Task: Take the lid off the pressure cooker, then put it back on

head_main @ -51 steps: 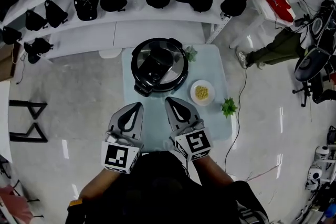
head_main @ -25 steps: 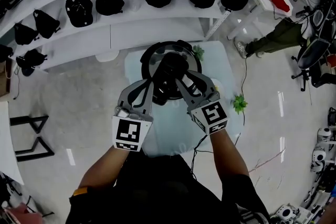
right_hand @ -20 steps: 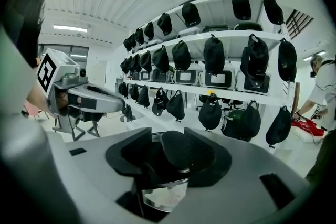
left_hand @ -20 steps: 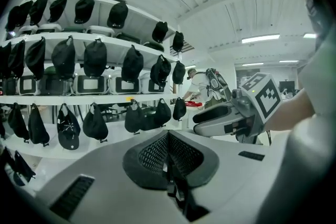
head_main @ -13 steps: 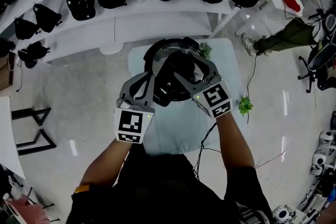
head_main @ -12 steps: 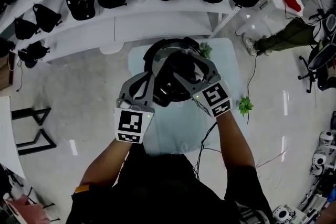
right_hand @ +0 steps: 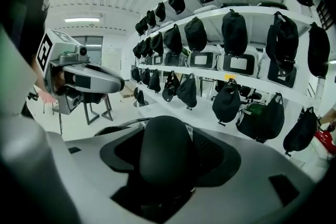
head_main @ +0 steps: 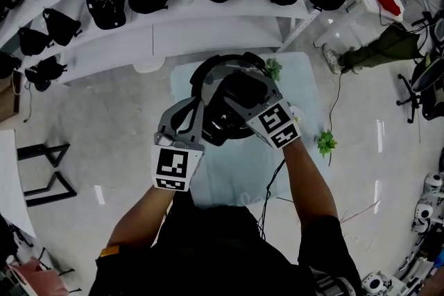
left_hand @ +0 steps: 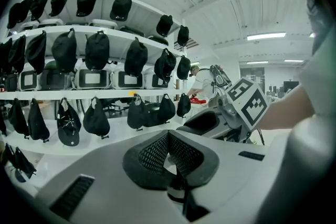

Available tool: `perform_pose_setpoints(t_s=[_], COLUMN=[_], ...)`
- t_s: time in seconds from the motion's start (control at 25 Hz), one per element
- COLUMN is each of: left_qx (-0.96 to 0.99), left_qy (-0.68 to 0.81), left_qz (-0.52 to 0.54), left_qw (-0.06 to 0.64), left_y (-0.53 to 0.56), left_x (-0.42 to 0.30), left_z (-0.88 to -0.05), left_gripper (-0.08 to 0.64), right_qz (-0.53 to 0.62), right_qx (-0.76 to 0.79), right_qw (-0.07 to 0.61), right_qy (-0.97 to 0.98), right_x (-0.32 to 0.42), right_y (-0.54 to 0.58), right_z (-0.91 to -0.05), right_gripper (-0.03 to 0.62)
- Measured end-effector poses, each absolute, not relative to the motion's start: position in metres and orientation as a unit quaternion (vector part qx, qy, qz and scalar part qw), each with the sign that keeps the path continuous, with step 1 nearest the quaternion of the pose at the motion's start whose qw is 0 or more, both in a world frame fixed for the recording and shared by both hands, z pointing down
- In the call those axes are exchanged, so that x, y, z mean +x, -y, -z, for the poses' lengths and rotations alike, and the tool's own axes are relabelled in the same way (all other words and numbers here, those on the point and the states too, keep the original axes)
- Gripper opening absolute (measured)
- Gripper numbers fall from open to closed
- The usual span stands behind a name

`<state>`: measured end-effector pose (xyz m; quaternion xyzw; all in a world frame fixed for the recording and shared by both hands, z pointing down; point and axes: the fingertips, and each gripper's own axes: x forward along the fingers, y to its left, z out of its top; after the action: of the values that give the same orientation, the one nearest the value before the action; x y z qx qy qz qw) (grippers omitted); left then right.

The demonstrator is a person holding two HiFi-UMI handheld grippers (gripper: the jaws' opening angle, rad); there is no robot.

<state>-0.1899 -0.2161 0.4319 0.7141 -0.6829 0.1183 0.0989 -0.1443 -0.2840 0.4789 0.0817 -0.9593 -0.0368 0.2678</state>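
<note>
Cooker: pressure cooker [head_main: 197, 83] stands on the bench [head_main: 229, 180], far half, approx. centre.
Lid: lid [head_main: 219, 74] is on the cooker, largely covered from above by the R tongs.
Handle: black rounded lid handle [right_hand: 165, 157] at lid centre.
R tongs: right tongs [head_main: 239, 88] reach in from near-right and sit over the cooker top. Jaws have just been opening and are spread wide. Handle is betw. them, one pad each side, neither pressing. Released, no grip.
L tongs: left tongs [head_main: 198, 105] are at the cooker's near-left edge, just beside the R tongs. Tips together, nothing betw. them. Clenched, empty. Contact w/ cooker: can't tell.
Handle vs tongs: centred in the R jaw gap, low in the R gripper view. It is off to the right of the L tongs and outside their jaws.
L gripper view: looks over toward shelves w/ black caps [left_hand: 97, 50]. R tongs' marker cube shows at right.
Misc: small green plant [head_main: 272, 68] on the bench at the cooker's far-right.
</note>
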Motion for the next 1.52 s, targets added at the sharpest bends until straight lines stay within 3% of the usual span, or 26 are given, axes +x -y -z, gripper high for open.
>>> perform_pose_setpoints(t_s=[0.64,1.52], left_qx=[0.721,0.743], left_qy=[0.676,0.656], left_qz=[-0.116,-0.095], left_qw=[0.099,0.089], left_y=[0.215,0.211], left_x=[-0.192,-0.172], left_z=[-0.433,-0.412], left_gripper=[0.006,0.006], right_qz=[0.037,0.028], right_qx=[0.003,0.118], right_qw=[0.273,0.237], right_qy=[0.961,0.964], right_x=[-0.151,-0.111], right_y=[0.277,0.259], right_z=[-0.484,-0.42], right_gripper=[0.29,0.29])
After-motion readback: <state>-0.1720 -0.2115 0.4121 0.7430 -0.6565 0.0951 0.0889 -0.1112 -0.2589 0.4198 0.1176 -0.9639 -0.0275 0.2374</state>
